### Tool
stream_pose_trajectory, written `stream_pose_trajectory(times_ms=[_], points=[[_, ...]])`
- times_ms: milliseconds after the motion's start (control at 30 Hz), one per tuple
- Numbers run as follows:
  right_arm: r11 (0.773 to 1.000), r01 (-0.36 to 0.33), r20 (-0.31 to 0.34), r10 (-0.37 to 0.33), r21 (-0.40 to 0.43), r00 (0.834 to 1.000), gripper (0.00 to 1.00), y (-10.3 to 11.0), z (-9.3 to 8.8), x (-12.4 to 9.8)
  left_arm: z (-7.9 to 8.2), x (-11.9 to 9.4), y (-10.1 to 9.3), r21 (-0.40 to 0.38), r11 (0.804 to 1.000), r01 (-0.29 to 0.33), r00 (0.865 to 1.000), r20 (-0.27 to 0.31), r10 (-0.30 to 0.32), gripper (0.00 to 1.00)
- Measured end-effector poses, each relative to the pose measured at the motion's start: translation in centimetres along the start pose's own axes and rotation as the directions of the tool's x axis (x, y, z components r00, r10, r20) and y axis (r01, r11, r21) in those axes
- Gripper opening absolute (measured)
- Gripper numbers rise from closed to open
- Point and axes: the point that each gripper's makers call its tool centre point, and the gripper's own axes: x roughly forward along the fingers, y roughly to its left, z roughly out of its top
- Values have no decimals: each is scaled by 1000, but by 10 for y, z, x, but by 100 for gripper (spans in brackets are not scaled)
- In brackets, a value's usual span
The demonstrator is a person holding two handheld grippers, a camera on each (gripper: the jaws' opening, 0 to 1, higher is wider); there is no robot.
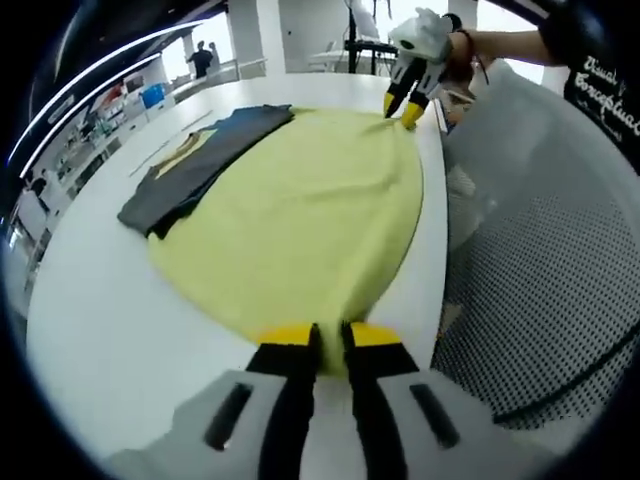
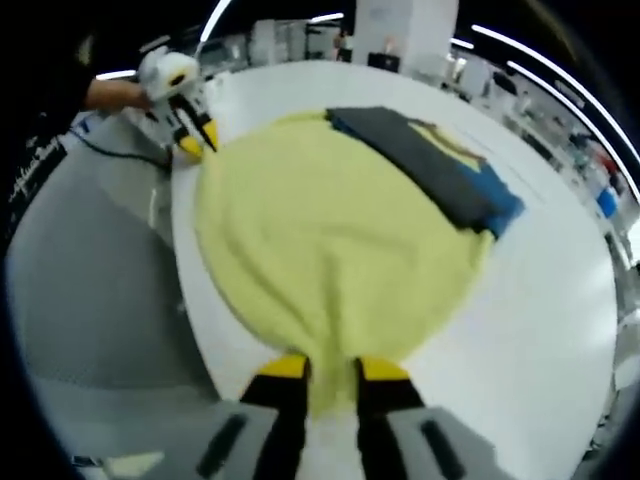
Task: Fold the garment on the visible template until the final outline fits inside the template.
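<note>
Along the near edge of the white surface (image 1: 110, 330), my left tool (image 1: 318, 338) and right tool (image 2: 326, 368) each pinch a corner of the yellow garment (image 1: 300, 220); I should lift evenly and fold toward the dark folded shirt (image 1: 195, 165).

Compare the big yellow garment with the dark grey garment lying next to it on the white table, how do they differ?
The yellow garment is spread out wide and flat; the dark grey garment is folded into a narrow strip. The yellow one looks plain, while the grey one shows a yellow print and blue trim. Both grippers, left and right, pinch the yellow garment's near edge; the grey one lies untouched. Both rest on the white table.
</note>
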Motion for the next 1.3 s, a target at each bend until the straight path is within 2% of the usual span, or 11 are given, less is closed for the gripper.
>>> stream_pose_trajectory(times_ms=[100, 267, 333, 533, 700, 833, 1300], points=[[1000, 9, 12, -9, 11, 1000, 3, -4, 2, 1, 0, 2, 3, 7, 1000, -17, 1000, -10, 17, 0], [999, 12, 29, -13, 43, 999, 0, -6, 4, 0, -4, 2, 9, -29, 999, -30, 999, -18, 30, 0], [998, 9, 41, -12, 67, 999, 0, -3, 4, -1, -4, -1, 9, -50, 998, -39, 999, -10, 38, 0], [998, 4, 49, -8, 68, 999, 0, 5, 3, -8, 0, -13, 12, -97, 994, -59, 998, 24, 62, 0], [998, -10, 53, 7, 61, 999, 0, 15, 3, -19, 6, -25, 5, -92, 992, -84, 996, 36, 87, 0], [999, -23, 43, 21, 43, 999, 0, 25, 2, -30, 7, -34, -6, -113, 991, -75, 995, 60, 82, 0], [994, -105, 22, 104, 21, 994, 0, 53, 0, -62, 6, -54, -28, -122, 992, -33, 999, 27, 37, 0]])
